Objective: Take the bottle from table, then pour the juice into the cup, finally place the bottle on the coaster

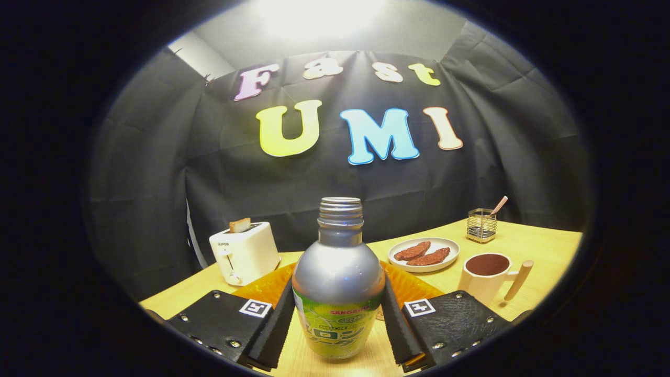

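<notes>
We are at the first step of the task, the taking of the bottle (337,277). The bottle stands upright between the two fingers (276,324) of the gripper (337,327), and each finger lies against one side of its lower body, at the height of the label, so we judge that they pinch it. Its base seems to rest on the bench (528,246), but the contact is low between the fingers and we cannot tell for sure if it is already lifted a little. The neck is open, with no cap on the thread, so the juice can come out when the bottle tilts. Just behind the bottle, beyond the fingers, lies an orange coaster (419,288), which we take for the place where the bottle must stand at the end. The cup (489,280), with a wooden handle, stands ahead of the right finger and a little to that side, apart from the bottle; its inside looks dark. Farther beyond are a plate (425,255) with brown pieces, a wire holder (481,225) and, ahead of the left finger, a toaster (244,253). The next move, in our judgement, calls for a firm hold and a straight lift, then a carry toward the cup with the neck kept up, and a slow tilt only when the mouth is over the rim, because the open bottle can spill early.
</notes>
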`<state>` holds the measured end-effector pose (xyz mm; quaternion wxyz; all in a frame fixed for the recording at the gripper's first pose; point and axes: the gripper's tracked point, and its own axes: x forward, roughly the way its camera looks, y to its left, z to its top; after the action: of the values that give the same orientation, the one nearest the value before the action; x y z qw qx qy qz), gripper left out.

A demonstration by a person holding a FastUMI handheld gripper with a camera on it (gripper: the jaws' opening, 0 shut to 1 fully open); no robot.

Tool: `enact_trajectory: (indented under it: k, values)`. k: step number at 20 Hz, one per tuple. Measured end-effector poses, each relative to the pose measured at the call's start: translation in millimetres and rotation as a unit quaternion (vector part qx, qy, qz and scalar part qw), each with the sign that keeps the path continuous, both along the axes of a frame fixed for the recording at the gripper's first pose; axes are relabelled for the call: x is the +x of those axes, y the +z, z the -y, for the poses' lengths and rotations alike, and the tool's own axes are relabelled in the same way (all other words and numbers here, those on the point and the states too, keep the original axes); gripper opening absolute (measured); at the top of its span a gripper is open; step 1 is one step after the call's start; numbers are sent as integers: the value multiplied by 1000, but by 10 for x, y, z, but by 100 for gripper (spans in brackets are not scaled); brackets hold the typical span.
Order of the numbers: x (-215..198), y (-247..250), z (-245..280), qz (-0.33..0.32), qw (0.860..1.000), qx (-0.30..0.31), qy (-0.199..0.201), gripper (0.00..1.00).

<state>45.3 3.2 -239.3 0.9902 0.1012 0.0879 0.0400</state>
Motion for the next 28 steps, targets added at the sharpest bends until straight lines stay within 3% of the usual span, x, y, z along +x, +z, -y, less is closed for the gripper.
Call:
enact_trajectory:
  k: [5, 15, 23, 28]
  values:
    - [112, 25, 57, -13, 997, 81, 9, 78]
    - [272, 40, 361, -29, 971, 237, -8, 77]
    - [360, 66, 554, -21, 906, 421, -26, 77]
    - [358, 59, 625, -17, 870, 491, -39, 76]
